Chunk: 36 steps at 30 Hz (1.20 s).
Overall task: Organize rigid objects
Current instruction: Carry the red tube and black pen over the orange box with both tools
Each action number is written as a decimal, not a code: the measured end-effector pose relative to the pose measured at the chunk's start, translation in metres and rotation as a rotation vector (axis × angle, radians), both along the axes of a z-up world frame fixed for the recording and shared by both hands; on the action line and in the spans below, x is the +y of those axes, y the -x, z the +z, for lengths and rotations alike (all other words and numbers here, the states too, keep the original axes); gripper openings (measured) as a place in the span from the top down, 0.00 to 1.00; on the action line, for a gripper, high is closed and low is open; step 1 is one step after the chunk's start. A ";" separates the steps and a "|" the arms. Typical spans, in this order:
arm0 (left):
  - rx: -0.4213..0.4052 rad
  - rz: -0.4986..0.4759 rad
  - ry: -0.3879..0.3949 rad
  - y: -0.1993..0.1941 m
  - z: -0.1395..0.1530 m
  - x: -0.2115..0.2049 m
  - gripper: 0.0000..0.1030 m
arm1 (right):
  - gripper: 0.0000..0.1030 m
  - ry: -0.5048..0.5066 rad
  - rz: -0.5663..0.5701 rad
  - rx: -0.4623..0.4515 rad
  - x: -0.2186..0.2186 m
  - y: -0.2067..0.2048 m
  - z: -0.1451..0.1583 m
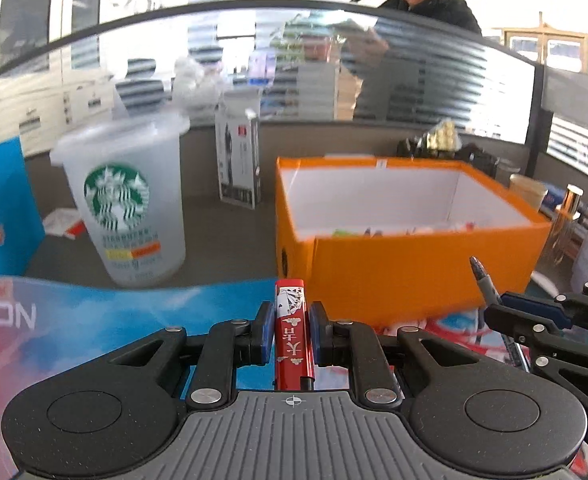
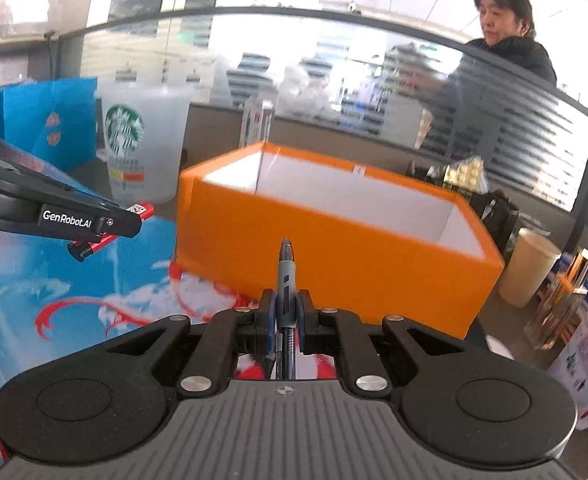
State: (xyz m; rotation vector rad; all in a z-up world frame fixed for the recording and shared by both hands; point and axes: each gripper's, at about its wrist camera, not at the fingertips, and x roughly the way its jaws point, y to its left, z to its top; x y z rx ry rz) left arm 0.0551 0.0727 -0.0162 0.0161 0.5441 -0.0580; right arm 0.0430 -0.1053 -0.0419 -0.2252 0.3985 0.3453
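Office worktop: orange box (image 2: 334, 240) straight ahead of right gripper (image 2: 285, 312) pinching pen (image 2: 286, 276), nearer; left gripper (image 1: 290, 320) pinching lighter (image 1: 292, 320), left of box

A glossy red plastic lighter (image 1: 293, 330), printed with playing cards, is pinched between the matt blue rubbery pads (image 1: 265, 330) of the black plastic left gripper (image 1: 291, 328). A smooth grey-and-blue plastic pen (image 2: 285, 284) is clamped in the matt black right gripper (image 2: 285, 312), where shiny metal pivot pins (image 2: 195, 382) are set. At 12 o'clock a matt orange cardboard box (image 2: 334, 256) with a white paper-like lining is seen. At 10 o'clock a frosted translucent plastic cup (image 1: 128, 204) is stood. A glossy printed blue-and-red mat (image 2: 66, 280) is spread underneath.
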 end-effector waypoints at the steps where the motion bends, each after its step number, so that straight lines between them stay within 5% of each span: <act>1: -0.007 0.000 0.000 -0.001 0.003 -0.001 0.84 | 0.90 -0.005 -0.001 -0.007 -0.001 -0.001 0.003; 21: -0.112 -0.058 -0.015 -0.058 0.063 -0.037 0.84 | 0.90 -0.066 -0.016 -0.144 -0.016 -0.042 0.060; 36: -0.074 -0.052 -0.016 -0.116 0.060 -0.049 0.84 | 0.90 -0.079 -0.034 -0.163 -0.027 -0.095 0.074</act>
